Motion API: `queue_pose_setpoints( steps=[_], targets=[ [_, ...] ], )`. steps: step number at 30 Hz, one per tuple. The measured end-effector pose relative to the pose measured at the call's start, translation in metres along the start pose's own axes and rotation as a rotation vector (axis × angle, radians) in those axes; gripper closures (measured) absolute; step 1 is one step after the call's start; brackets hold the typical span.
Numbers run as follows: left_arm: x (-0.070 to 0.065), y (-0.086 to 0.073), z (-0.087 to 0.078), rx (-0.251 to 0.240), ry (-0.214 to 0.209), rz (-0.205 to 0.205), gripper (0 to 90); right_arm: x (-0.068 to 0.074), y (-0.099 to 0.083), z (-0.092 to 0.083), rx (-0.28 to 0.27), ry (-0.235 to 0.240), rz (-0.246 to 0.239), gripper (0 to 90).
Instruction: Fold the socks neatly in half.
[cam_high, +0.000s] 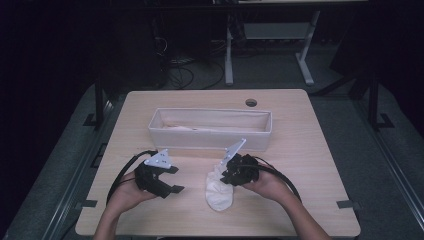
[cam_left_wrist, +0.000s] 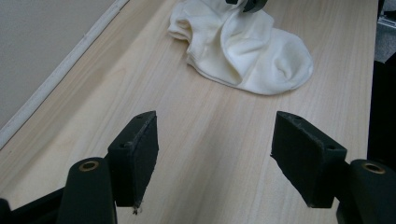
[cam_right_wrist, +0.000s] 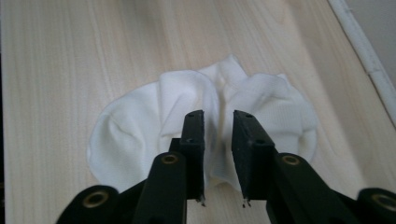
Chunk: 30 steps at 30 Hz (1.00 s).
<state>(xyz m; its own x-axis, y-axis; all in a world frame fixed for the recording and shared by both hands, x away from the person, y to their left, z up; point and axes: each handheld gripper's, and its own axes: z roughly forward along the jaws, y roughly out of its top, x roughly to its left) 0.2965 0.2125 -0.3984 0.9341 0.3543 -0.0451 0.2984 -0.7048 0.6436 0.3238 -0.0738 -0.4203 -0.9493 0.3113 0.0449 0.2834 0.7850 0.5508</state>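
A white sock (cam_high: 219, 190) lies crumpled near the desk's (cam_high: 310, 165) front edge, just before a long white bin (cam_high: 210, 131). The right gripper (cam_right_wrist: 218, 116) has a raised fold between its narrowly parted jaws; whether they pinch it is unclear. The left gripper (cam_left_wrist: 215, 135) waits wide apart, empty. Binning the sock looks still undone.

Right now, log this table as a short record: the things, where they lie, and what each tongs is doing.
table: light wood desk, person's hands at the near edge
bin: long white fabric box across the middle of the desk, something pale lying inside
sock: white, crumpled, flat on the desk in front of the bin
left tongs: jaws wide apart, nothing between them, short of the sock
right tongs: down on the sock, a raised fold of fabric in the narrow gap between the jaws; whether the pads press on it cannot be told
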Motion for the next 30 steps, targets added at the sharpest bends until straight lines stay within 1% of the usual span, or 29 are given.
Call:
queue_pose_setpoints(
  steps=[2,4,6,8,11,13,16,18,20,22,28,30],
  targets=[
    [0.0002,-0.0003,-0.0002,0.001,0.001,0.001,31.6,0.0007,0.0006,0.0012,0.002,-0.002,-0.009,75.0],
    [0.0006,-0.0006,-0.0006,0.001,-0.001,0.002,31.6,0.0013,0.0012,0.0019,0.002,-0.010,-0.013,72.7],
    [0.0009,-0.0006,-0.0012,0.004,0.000,0.004,31.6,0.0006,0.0017,0.0022,-0.004,-0.007,-0.017,73.2],
    [0.0009,-0.0007,-0.0015,0.001,-0.001,0.004,31.7,0.0006,0.0017,0.0034,0.003,-0.010,-0.018,75.0],
    [0.0009,-0.0007,-0.0014,0.003,-0.001,0.003,31.7,0.0002,0.0009,0.0056,0.015,-0.002,-0.017,81.5],
    [0.0010,-0.0010,-0.0013,0.003,-0.001,0.002,31.6,0.0003,0.0010,0.0058,0.015,-0.004,-0.021,83.3],
    [0.0012,-0.0011,-0.0010,0.004,-0.002,0.001,31.7,0.0011,0.0018,0.0038,0.003,-0.007,-0.030,83.7],
    [0.0013,-0.0010,-0.0009,0.004,-0.002,0.002,31.7,0.0012,0.0018,0.0025,-0.003,-0.005,-0.031,82.1],
    [0.0013,-0.0009,-0.0009,0.005,-0.002,0.003,31.7,-0.0002,0.0015,0.0028,-0.003,-0.001,-0.017,72.9],
    [0.0012,-0.0008,-0.0009,0.004,-0.002,0.001,31.7,-0.0001,0.0016,0.0039,-0.001,-0.005,-0.023,70.7],
    [0.0015,-0.0011,-0.0007,0.003,-0.002,-0.001,31.7,0.0012,0.0051,0.0069,-0.006,-0.002,-0.037,71.0],
    [0.0016,-0.0012,-0.0007,0.003,-0.003,-0.001,31.6,0.0016,0.0063,0.0086,-0.001,-0.002,-0.041,72.9]
  ],
)
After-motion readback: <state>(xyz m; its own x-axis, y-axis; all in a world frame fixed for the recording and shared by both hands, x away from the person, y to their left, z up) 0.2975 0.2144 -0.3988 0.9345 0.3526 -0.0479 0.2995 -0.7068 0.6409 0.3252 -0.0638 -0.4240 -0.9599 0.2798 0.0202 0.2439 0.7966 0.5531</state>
